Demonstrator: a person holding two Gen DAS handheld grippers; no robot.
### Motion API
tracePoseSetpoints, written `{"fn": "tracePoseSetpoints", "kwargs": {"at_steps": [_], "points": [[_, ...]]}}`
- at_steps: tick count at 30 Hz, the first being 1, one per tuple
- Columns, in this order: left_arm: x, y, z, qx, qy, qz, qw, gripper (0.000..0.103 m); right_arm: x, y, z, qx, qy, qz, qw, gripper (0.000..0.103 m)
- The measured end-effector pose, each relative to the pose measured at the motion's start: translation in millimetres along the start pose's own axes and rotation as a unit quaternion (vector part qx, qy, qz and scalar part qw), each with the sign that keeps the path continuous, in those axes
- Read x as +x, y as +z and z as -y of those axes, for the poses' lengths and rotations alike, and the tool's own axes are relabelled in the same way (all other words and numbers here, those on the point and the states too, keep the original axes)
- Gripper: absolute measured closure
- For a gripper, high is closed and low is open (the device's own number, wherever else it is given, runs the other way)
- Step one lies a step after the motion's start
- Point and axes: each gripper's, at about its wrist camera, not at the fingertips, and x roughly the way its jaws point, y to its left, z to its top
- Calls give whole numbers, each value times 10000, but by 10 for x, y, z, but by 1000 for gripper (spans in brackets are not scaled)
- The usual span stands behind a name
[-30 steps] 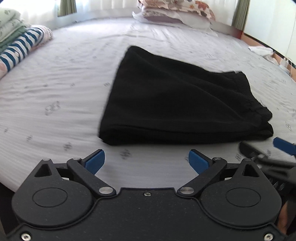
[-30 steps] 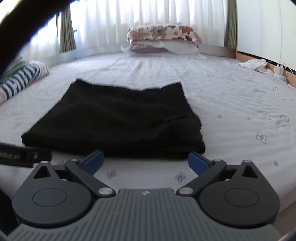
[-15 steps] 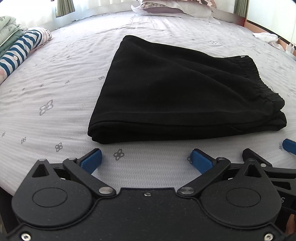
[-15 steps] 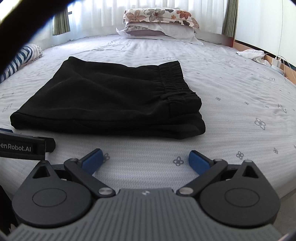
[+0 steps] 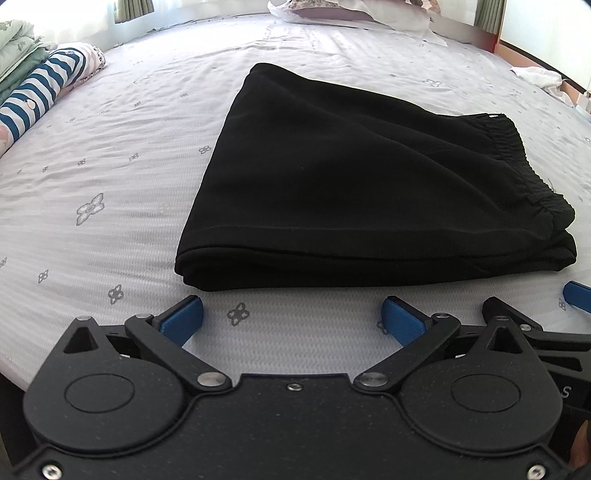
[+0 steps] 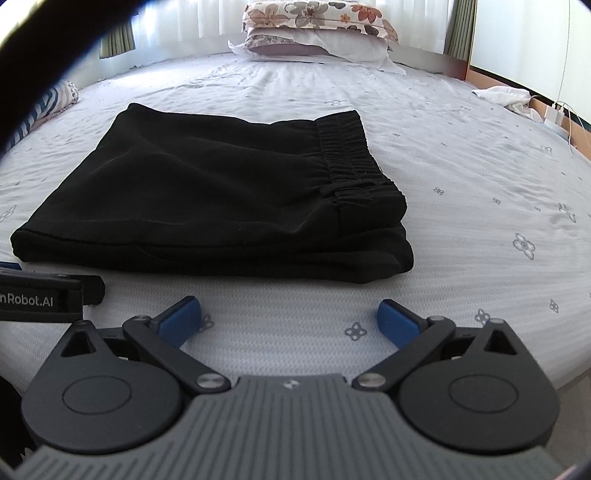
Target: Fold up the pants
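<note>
Black pants point(image 5: 362, 184) lie folded in a flat stack on the bed, elastic waistband at the right. The right wrist view shows the same pants point(image 6: 221, 199) with the waistband on top at the right. My left gripper point(image 5: 293, 317) is open, low over the sheet just short of the stack's near fold, nothing between its blue pads. My right gripper point(image 6: 290, 317) is open too, close to the near right part of the stack and holding nothing. The right gripper's tips show at the right edge of the left wrist view.
The bed sheet point(image 5: 110, 155) is white with small flower prints. Striped and green folded laundry point(image 5: 40, 85) lies at the far left. Floral pillows point(image 6: 317, 33) sit at the head of the bed. White cloth and a charger point(image 6: 517, 99) lie by the right edge.
Both grippers have moved lower and closer to the near edge of the folded pants. Both stayed open, and the pants have not moved.
</note>
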Motion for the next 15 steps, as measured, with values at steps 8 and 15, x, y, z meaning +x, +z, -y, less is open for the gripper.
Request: {"fn": "tracePoseSetpoints", "kwargs": {"at_steps": [8, 15], "points": [[10, 5, 2, 13, -6, -38, 10000, 0, 13, 4, 0, -4, -21, -60, 10000, 0], [28, 19, 10, 9, 1, -63, 10000, 0, 31, 48, 10, -63, 12, -131, 9999, 0]]}}
